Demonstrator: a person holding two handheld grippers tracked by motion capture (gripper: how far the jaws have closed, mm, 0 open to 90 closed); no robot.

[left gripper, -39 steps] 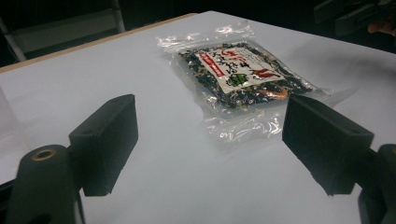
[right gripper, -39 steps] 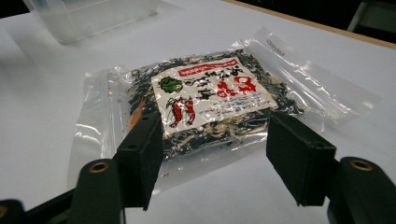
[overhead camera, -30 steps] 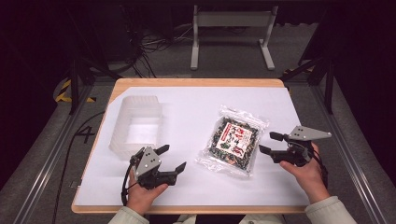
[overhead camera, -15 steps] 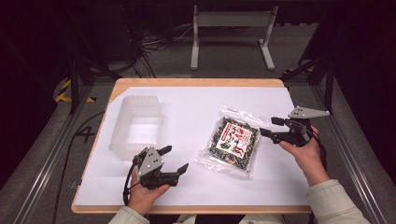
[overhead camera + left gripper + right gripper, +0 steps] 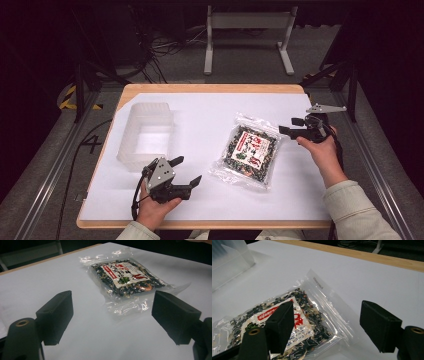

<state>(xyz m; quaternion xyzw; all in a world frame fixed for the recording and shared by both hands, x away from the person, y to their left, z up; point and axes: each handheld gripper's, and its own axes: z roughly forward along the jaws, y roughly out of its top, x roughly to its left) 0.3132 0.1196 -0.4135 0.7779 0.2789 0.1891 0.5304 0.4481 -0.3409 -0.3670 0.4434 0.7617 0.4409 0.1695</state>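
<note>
- My right gripper point(image 5: 289, 126) hangs above the far right corner of the clear packet point(image 5: 248, 150), jaws spread wide with nothing between them.
- In the right gripper view the packet point(image 5: 287, 322) lies under and ahead of those jaws; one jaw stands over the printed label, the other over bare paper just off the packet's sealed edge.
- I cannot tell whether either of those jaws touches the plastic; from above they look raised off it.
- My left gripper point(image 5: 186, 171) sits low near the front edge of the table, to the left of the packet, jaws also spread and empty.
- In the left gripper view its jaws frame the packet point(image 5: 125, 277), which lies a little farther off on the paper, apart from both pads.
- The packet lies flat on the white sheet point(image 5: 200, 120) that covers the wooden table point(image 5: 215, 88), right of centre, turned at a slant; it holds dark mixed bits behind a white and red label.
- A frosted plastic tub point(image 5: 146, 132) stands on the left part of the sheet, beyond my left gripper and well apart from the packet; its corner shows in the right gripper view too point(image 5: 229, 262).
</note>
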